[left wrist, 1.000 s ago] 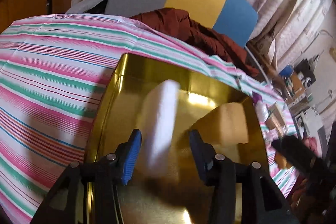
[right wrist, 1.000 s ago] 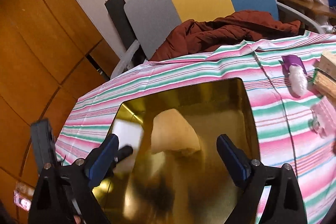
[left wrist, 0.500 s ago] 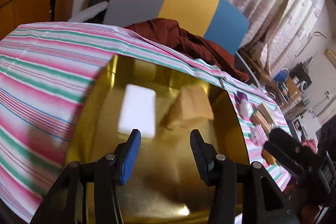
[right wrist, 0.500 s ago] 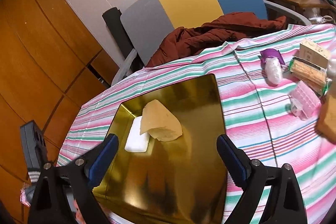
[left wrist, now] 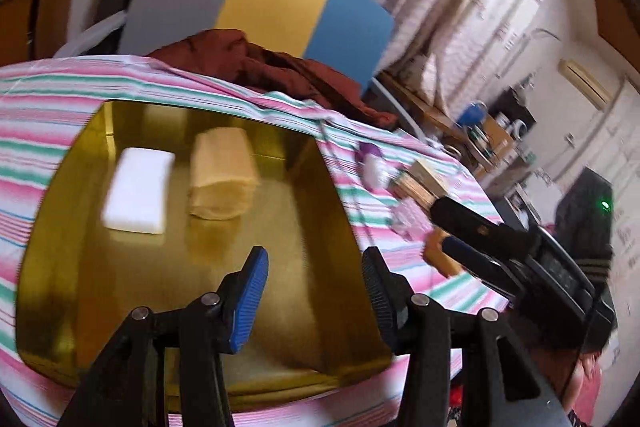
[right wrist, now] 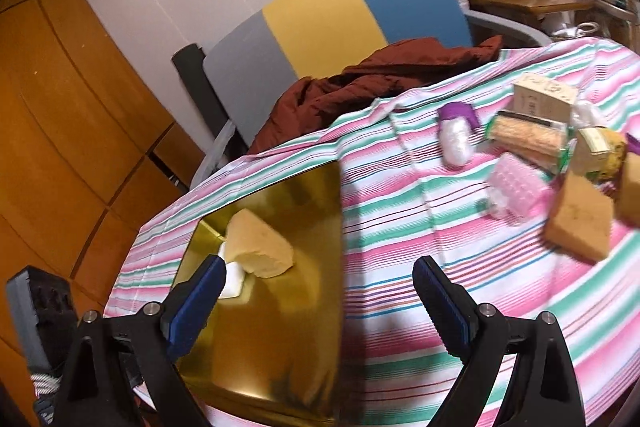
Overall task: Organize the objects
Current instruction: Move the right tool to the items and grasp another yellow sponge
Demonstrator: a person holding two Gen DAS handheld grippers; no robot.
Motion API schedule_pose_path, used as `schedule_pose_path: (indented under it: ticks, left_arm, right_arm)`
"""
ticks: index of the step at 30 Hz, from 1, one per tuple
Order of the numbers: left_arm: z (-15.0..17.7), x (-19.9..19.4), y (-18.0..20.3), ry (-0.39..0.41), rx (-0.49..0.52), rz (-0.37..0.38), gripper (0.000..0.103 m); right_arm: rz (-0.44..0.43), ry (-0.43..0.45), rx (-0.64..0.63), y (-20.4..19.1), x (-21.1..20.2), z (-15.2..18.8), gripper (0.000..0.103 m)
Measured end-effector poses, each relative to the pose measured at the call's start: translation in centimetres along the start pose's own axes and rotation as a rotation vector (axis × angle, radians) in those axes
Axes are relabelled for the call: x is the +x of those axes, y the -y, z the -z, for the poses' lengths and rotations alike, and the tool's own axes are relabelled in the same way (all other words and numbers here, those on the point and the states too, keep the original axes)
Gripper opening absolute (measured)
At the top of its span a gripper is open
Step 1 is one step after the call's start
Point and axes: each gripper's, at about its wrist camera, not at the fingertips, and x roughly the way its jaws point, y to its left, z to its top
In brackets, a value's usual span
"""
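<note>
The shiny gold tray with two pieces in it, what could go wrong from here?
1. The gold tray has a mirror-like floor, so reflections could mislead where the white rectangular block and the pale yellow sponge sit.
2. The remaining items, such as the pink plastic case and orange sponge wedge, lie crowded together; the open right gripper might knock neighbours.

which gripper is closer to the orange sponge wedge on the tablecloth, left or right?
Right. The right gripper hangs open over the gold tray's edge, with the orange sponge wedge just ahead to its right. The left gripper sits over the tray, farther away.
</note>
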Motion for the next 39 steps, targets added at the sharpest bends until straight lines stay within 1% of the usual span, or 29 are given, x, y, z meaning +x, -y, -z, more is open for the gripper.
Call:
schedule_pose_path:
  ticks: [2,4,10,16,22,26,28,29,31,35,37,39]
  left_arm:
    - [0.3,0.4,1.3,-0.017,0.026,0.037,0.049]
    - [0.8,1.0,2.7,-0.04,0.059,0.06,0.049]
    - [2.0,2.7,6.1,-0.107,0.147,0.077,0.049]
    - [2.8,4.0,8.6,-0.153,0.209,0.098,0.049]
    - [3.6,4.8,10.8,-0.188,0.268,0.123,0.049]
    - [4.1,5.3,11.6,-0.208,0.289,0.128,0.049]
    - [4.3,5.5,11.7,-0.213,0.285,0.132,0.049]
    - [4.3,5.6,11.8,-0.216,0.28,0.133,0.049]
    - [4.4,5.8,11.9,-0.224,0.276,0.133,0.049]
    - [4.6,6.1,12.3,-0.235,0.286,0.124,0.049]
    - [4.6,5.9,12.4,-0.231,0.297,0.119,0.049]
    - [4.5,5.8,12.4,-0.226,0.303,0.111,0.049]
  right_arm:
    - [0.012,0.005,0.02,1.1,-0.4,-0.1,0.095]
    - [0.024,0.009,0.031,2.2,-0.8,-0.1,0.095]
    - [0.085,0.027,0.056,6.1,-2.2,-0.1,0.095]
    - [0.144,0.044,0.128,10.8,-3.8,-0.1,0.095]
    - [0.24,0.069,0.175,15.7,-5.6,0.0,0.095]
    - [0.32,0.128,0.235,19.6,-7.4,-0.8,0.095]
    - [0.347,0.143,0.255,21.2,-7.9,-1.5,0.092]
    - [0.341,0.136,0.267,21.8,-7.9,-1.8,0.084]
    - [0.294,0.106,0.267,22.4,-7.4,-2.0,0.072]
    - [0.228,0.05,0.242,22.5,-4.7,-2.0,0.067]
    - [0.207,0.047,0.256,22.9,-3.6,-2.1,0.066]
    - [0.163,0.057,0.279,23.4,-2.9,-2.4,0.066]
